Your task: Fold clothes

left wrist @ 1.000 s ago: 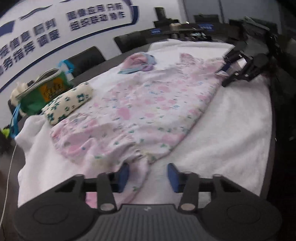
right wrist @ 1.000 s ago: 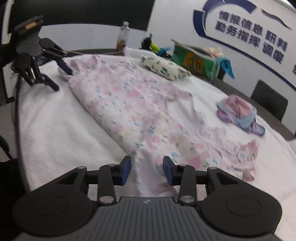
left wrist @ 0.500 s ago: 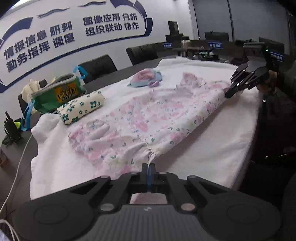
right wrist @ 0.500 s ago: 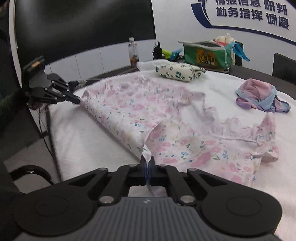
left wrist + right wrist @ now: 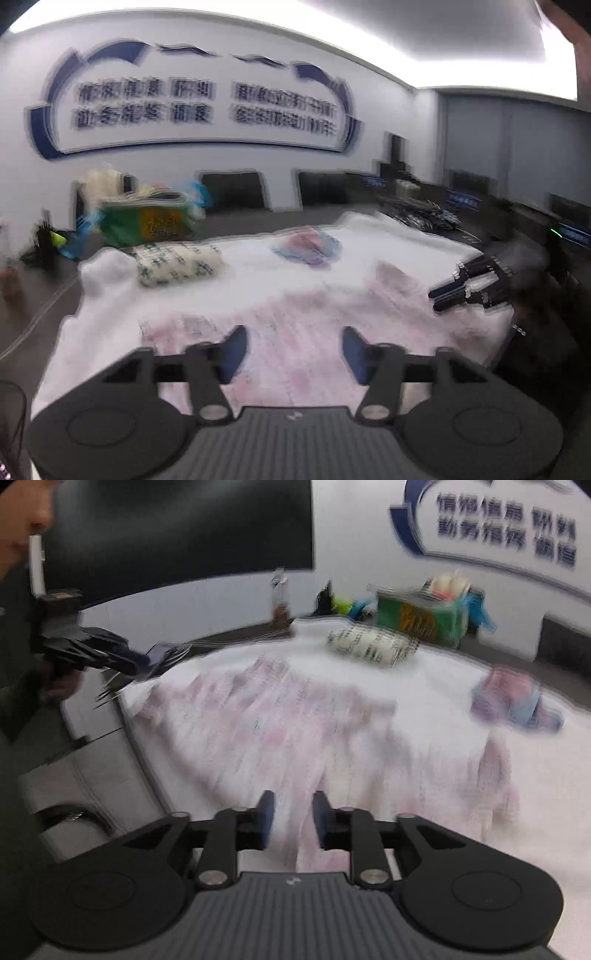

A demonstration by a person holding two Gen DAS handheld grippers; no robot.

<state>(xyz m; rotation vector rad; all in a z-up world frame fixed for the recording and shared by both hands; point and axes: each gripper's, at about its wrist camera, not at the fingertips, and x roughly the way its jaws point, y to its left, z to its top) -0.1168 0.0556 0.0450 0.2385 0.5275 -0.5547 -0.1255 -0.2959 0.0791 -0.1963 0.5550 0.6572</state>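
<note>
The left gripper [image 5: 291, 349] is held level above the near edge of the tabletop [image 5: 236, 218], its 2 blue pads spread wide with nothing between them. The right gripper [image 5: 290, 821] also stands released, its pads a narrower gap apart, and the pink cloth seen between them lies below rather than pinched.

Under both lies the floral garment [image 5: 295, 325], pale pink with a small print, spread flat and lengthwise on a white towel [image 5: 110, 295] that covers the tabletop. It looks wrinkled along the middle; motion blur hides the finer detail in both views.

The left wrist view shows the right gripper [image 5: 465, 286] at the far right end of the garment, with a folded patterned cloth [image 5: 177, 264], a green bag [image 5: 147, 221] and a small pink-and-blue garment [image 5: 306, 245] beyond. Office chairs [image 5: 232, 192] and a blue wall sign [image 5: 199, 103] stand behind.

The right wrist view alone shows the left gripper [image 5: 96, 651] held in a person's hand [image 5: 61, 685] at the far left corner of the garment [image 5: 280, 731], plus a bottle [image 5: 280, 598] and a dark screen [image 5: 177, 528] on the wall.
</note>
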